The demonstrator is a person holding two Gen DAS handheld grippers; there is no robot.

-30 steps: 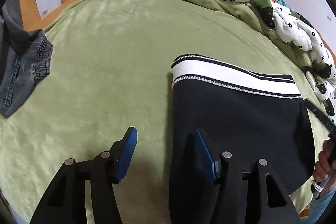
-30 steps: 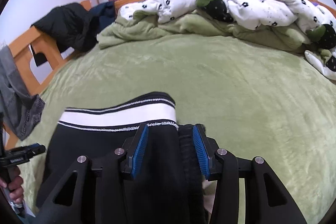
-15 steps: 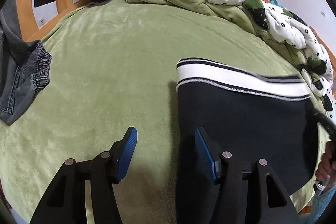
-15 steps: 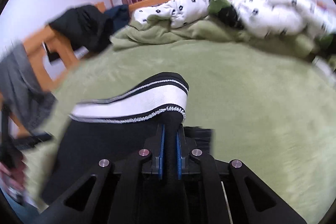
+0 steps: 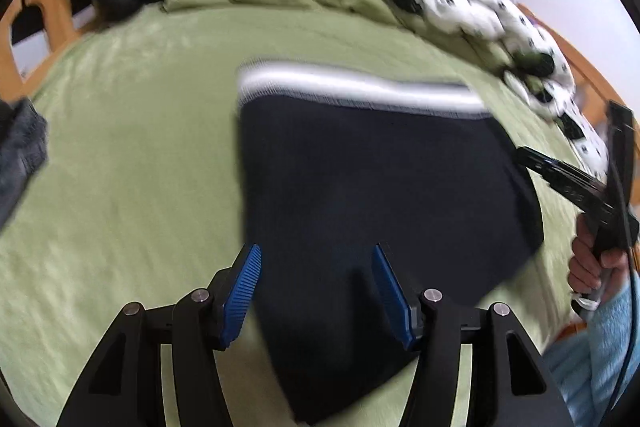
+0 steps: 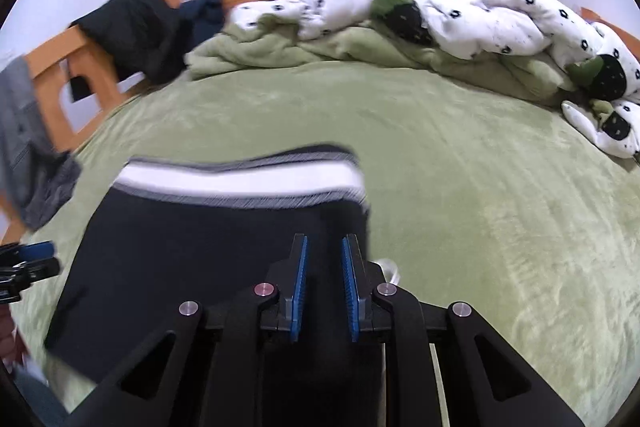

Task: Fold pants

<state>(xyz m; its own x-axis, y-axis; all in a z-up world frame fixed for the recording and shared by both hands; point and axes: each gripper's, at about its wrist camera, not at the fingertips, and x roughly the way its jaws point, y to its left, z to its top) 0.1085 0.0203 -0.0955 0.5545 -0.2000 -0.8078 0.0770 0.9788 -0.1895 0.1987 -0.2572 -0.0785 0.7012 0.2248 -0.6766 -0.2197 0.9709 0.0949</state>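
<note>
Black pants (image 5: 372, 179) with a white-striped waistband (image 5: 360, 93) lie on the green bed. They also show in the right wrist view (image 6: 208, 239). My left gripper (image 5: 316, 279) is open, its blue pads over the pants' left side near the lower edge. My right gripper (image 6: 324, 267) has its jaws a narrow gap apart over the pants' right edge, with black cloth between the pads; whether it grips is unclear. The right gripper also shows in the left wrist view (image 5: 576, 183), at the pants' right edge.
The green blanket (image 6: 460, 167) covers the bed. A white flowered quilt (image 6: 480, 15) and bunched green blanket lie at the far side. Dark clothes (image 6: 136, 31) hang on the wooden bed frame (image 6: 52, 75). Grey jeans (image 5: 20, 151) lie at the left.
My right gripper closed on the pants' right edge, then parted slightly. My left gripper moved right over the pants. Both views are blurred with motion.
</note>
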